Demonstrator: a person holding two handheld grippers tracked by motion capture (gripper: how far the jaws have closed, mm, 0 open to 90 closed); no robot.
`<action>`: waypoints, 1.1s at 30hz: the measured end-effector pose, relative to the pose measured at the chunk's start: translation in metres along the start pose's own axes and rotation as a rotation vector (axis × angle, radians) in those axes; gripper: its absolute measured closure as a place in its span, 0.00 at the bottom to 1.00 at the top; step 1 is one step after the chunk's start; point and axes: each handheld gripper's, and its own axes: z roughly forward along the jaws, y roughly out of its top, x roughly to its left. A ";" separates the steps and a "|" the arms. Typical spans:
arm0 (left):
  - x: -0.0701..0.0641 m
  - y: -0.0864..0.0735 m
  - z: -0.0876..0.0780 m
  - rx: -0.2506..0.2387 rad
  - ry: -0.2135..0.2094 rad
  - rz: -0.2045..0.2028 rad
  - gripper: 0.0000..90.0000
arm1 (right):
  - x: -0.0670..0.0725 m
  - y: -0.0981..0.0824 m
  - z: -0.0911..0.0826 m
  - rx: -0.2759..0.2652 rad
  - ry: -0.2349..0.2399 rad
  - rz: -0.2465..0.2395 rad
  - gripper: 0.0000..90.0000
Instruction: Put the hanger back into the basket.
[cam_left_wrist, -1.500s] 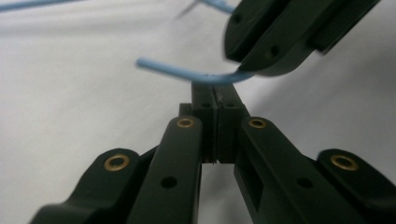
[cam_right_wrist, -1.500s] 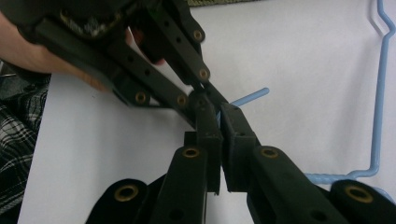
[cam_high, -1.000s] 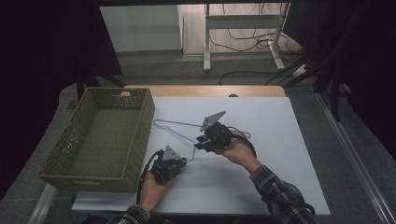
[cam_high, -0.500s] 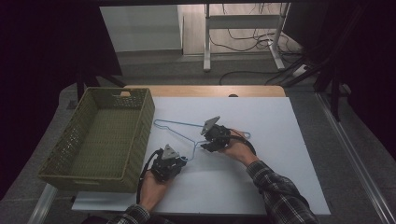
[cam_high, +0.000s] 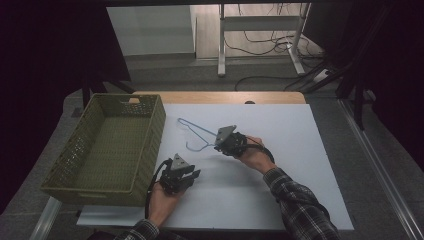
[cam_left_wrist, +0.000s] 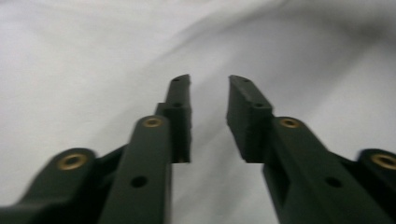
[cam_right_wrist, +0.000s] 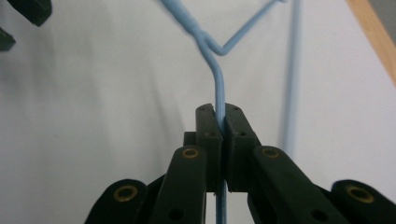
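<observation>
Far left of the white table (cam_high: 300, 165): an olive-green woven basket (cam_high: 107, 145), with its right wall just left of the left gripper.

Left gripper (cam_high: 192, 176), near edge, just right of the basket: its jaws have just been opening and stand a little apart. In the left gripper view (cam_left_wrist: 209, 116) nothing lies between the pads, and white tabletop shows through the gap.

Light-blue wire hanger (cam_high: 197, 134), mid-table: thin wire, twisted neck, hook end curling toward the near side. Its far corner lies near the basket's far right corner, and the body runs right toward the right gripper (cam_high: 219, 140).

Right gripper, right of centre: its jaws have just been closing and are now clamped on the hanger's neck. In the right gripper view (cam_right_wrist: 219, 122) the blue wire (cam_right_wrist: 218, 88) passes straight between the pressed pads, below the twist.
</observation>
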 end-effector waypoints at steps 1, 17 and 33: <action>0.002 0.001 -0.002 -0.009 0.002 -0.011 0.69 | -0.002 0.001 -0.005 -0.012 0.012 0.031 0.95; 0.008 0.066 -0.033 -0.229 -0.102 0.095 0.59 | 0.008 0.015 -0.045 -0.103 0.141 0.193 0.95; -0.008 0.095 -0.032 -0.191 -0.012 0.143 0.96 | 0.024 0.025 -0.058 -0.063 0.055 0.260 0.72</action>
